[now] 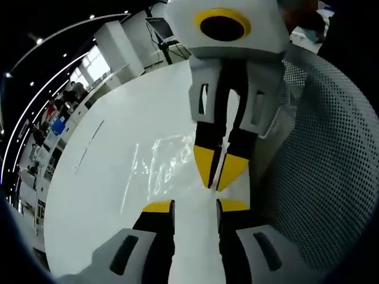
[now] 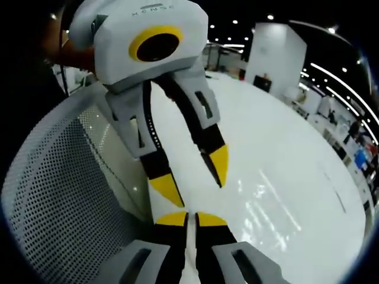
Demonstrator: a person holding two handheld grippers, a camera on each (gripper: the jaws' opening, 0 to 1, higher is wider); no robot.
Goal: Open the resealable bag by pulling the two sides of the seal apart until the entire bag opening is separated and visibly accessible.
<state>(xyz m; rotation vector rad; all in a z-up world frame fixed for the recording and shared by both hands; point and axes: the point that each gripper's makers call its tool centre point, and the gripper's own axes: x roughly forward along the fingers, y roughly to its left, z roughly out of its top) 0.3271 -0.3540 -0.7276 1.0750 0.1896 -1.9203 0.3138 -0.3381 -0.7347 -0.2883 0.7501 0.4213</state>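
A clear resealable bag lies flat on the white table, showing mostly as glints. My left gripper stands open just short of the bag's near side, with nothing between its yellow tips. My right gripper comes in from the top, tips down and almost together beside the bag's right edge. In the right gripper view its jaws are shut with only a thin slit between them. The bag lies to their right, apart from them. The left gripper hangs open above the table.
A white perforated chair back curves close along one side of the table, also seen as mesh in the right gripper view. Shelves and people stand far off across the hall.
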